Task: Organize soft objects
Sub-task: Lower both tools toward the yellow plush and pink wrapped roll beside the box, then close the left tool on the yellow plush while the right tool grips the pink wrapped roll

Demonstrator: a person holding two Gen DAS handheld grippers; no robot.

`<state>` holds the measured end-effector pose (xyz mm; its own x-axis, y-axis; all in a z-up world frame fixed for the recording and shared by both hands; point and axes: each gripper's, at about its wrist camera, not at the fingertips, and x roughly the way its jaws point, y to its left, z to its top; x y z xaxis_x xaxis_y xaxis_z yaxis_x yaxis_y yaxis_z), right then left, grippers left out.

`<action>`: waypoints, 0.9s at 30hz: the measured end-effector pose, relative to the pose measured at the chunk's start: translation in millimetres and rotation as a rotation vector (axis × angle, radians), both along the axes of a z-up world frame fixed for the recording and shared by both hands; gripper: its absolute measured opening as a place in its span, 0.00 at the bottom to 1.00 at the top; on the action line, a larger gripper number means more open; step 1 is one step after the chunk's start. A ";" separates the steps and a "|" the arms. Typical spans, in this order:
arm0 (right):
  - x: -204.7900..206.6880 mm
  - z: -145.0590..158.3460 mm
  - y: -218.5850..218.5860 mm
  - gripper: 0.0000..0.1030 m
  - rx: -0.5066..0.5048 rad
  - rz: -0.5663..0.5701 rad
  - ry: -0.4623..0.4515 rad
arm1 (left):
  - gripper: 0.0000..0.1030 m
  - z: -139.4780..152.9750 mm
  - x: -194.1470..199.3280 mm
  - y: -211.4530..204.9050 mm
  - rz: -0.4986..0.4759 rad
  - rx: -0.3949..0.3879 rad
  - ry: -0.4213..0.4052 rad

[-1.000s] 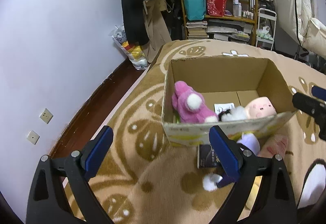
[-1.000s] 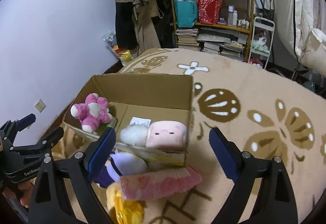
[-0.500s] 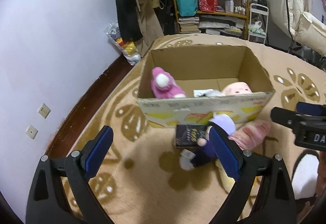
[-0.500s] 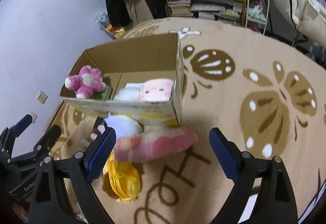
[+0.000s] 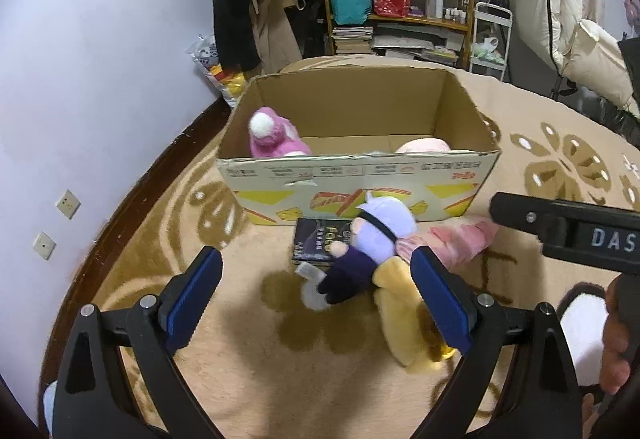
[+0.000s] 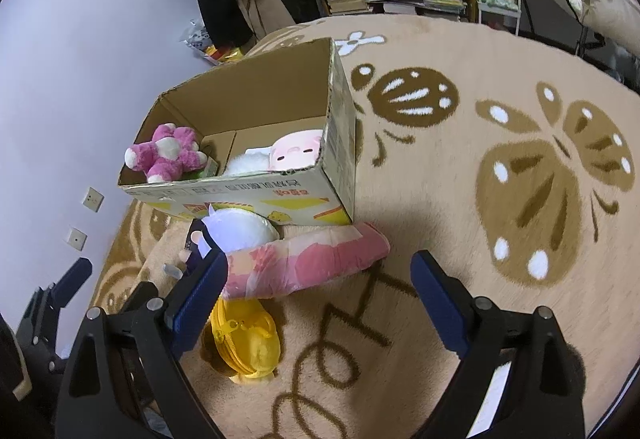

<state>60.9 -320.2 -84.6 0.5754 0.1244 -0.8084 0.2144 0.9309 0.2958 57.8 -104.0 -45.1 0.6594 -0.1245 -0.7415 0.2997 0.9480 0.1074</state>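
Two grippers are hovering wide open and empty over the rug. The pink pillow (image 6: 308, 263) is lying near the cardboard box (image 6: 340, 143), long axis running left to right, directly ahead of the right gripper (image 6: 316, 291); the left gripper (image 5: 316, 295) is facing the purple doll (image 5: 372, 243) instead

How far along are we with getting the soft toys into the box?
Done: the pink plush and a pale pink plush lie in the cardboard box. In hand: nothing; left gripper and right gripper are both open. Left on the rug: purple doll, pink pillow, yellow plush.
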 end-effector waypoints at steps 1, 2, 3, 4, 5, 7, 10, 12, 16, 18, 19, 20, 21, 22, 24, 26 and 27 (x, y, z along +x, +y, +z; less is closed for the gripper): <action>0.2 -2.0 -1.0 0.94 0.008 -0.004 0.003 | 0.92 -1.0 -0.3 -2.4 -0.008 -0.001 0.003; 0.4 -3.5 -1.6 0.94 0.014 -0.007 0.006 | 0.92 -2.6 -1.0 -4.9 -0.012 0.005 0.005; 1.2 -5.2 -2.1 0.94 0.021 -0.009 0.011 | 0.92 -4.1 -1.3 -7.7 -0.019 0.012 0.008; 1.9 -6.9 -2.2 0.94 0.026 -0.010 0.014 | 0.92 -6.0 -1.7 -10.9 -0.027 0.020 0.010; 3.0 -8.0 -2.4 0.94 0.030 -0.011 0.017 | 0.92 -8.4 -2.1 -14.1 -0.031 0.027 0.014; 4.7 -10.1 -3.0 0.94 0.037 -0.013 0.021 | 0.92 -12.3 -1.6 -17.9 -0.037 0.031 0.023; 6.5 -14.5 -3.3 0.94 0.052 -0.014 0.033 | 0.92 -19.3 0.3 -22.7 -0.044 0.032 0.047; 7.6 -17.6 -4.0 0.94 0.059 -0.012 0.042 | 0.92 -22.7 1.7 -25.4 -0.050 0.025 0.062; 10.5 -23.6 -5.1 0.94 0.072 -0.009 0.058 | 0.92 -28.2 4.2 -30.7 -0.060 0.006 0.088; 11.6 -26.6 -5.4 0.94 0.081 -0.007 0.067 | 0.92 -31.8 5.3 -34.1 -0.066 0.003 0.104; 12.2 -28.2 -5.5 0.94 0.087 -0.007 0.071 | 0.92 -33.9 5.9 -35.8 -0.068 -0.001 0.117; 13.1 -30.3 -5.5 0.94 0.093 -0.005 0.076 | 0.92 -36.4 5.9 -37.3 -0.071 -0.003 0.128; 13.6 -31.6 -5.4 0.94 0.097 -0.004 0.079 | 0.92 -39.3 6.2 -39.0 -0.073 -0.003 0.140; 14.4 -33.8 -5.2 0.94 0.102 -0.001 0.085 | 0.92 -42.7 6.6 -41.1 -0.073 0.002 0.151; 16.4 -37.7 -4.0 0.94 0.111 0.005 0.098 | 0.92 -49.3 7.0 -44.6 -0.073 0.018 0.164; 19.5 -43.0 -2.4 0.94 0.118 0.006 0.117 | 0.92 -56.9 8.3 -47.3 -0.073 0.029 0.184; 20.8 -44.7 -1.8 0.94 0.119 0.006 0.121 | 0.92 -60.5 9.3 -48.1 -0.070 0.029 0.195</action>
<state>81.6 -322.0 -129.4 0.4740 0.2268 -0.8508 0.2493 0.8922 0.3767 67.1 -152.1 -105.6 0.4933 -0.1419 -0.8582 0.3825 0.9215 0.0675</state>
